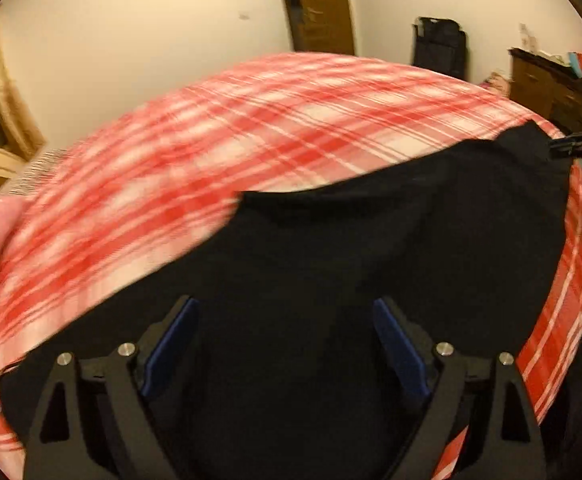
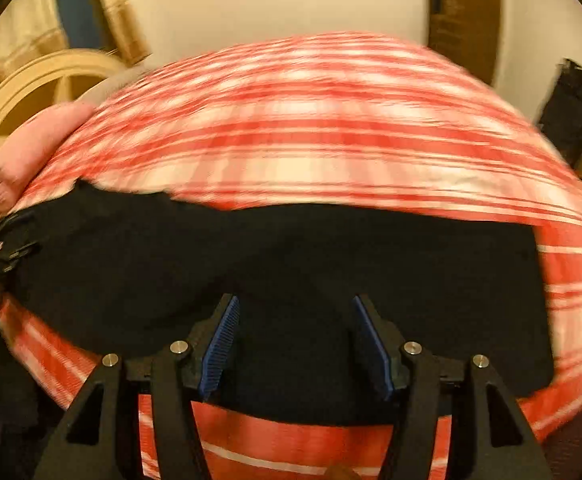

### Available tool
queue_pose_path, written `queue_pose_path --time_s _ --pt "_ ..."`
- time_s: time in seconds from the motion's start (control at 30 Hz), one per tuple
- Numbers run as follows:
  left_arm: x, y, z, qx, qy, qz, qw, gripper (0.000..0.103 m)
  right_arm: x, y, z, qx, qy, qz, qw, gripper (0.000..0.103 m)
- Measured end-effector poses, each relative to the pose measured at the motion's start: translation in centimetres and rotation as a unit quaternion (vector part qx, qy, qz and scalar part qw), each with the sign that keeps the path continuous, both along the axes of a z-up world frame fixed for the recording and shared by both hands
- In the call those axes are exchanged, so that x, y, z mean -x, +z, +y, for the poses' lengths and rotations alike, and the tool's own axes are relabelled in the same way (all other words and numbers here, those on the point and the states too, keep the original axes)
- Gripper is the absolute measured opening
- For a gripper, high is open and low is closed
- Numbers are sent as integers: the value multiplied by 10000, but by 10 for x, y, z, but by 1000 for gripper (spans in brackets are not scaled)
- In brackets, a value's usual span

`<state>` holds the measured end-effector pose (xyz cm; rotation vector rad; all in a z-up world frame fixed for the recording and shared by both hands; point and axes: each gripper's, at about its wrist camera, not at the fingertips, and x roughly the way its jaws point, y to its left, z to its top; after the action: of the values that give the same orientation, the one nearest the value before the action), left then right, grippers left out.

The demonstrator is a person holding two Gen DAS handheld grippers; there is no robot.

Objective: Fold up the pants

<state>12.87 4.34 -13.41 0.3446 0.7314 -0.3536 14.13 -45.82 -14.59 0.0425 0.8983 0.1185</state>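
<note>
Black pants (image 1: 391, 240) lie spread on a red and white plaid bed cover (image 1: 211, 152). My left gripper (image 1: 285, 308) hovers open over the near part of the dark cloth, blue pads wide apart, nothing between them. At the far right edge of the left wrist view the tip of my right gripper (image 1: 579, 148) shows by the pants' corner. In the right wrist view the same black pants (image 2: 331, 264) stretch across the cover (image 2: 311, 140). My right gripper (image 2: 295, 308) stands open above them, holding nothing. Both views are motion-blurred.
A pink pillow (image 2: 31, 148) lies at the left end of the bed, by a cream curved headboard (image 2: 19, 84). A black bag (image 1: 439, 48) leans on the far wall, and a brown dresser (image 1: 551, 84) with clutter stands at the right.
</note>
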Motion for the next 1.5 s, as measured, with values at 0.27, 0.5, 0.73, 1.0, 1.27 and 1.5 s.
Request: queue_pose_path --time_s 0.27,0.5,0.73,1.0,1.27,1.5 --pt "22 4 123 -379 1642 -305 9852 93 16 3 -60 -527 -968 -195 9937 60" --pt "18 -12 190 632 2221 -90 9729 97 10 -4 2 -104 -251 -255 9993 60" --pt "22 7 222 918 2655 -701 9572 100 20 8 32 179 196 -557 9981 60" --pt "-1 -30 221 1558 2232 346 9616 73 31 20 19 20 -172 -843 9963 60" --pt "6 -4 222 1550 2093 244 9652 19 37 20 -35 -533 -1216 -826 9877 60" --pt "3 -11 213 1134 2029 159 9725 29 30 13 -31 -642 -1007 -665 9906 60"
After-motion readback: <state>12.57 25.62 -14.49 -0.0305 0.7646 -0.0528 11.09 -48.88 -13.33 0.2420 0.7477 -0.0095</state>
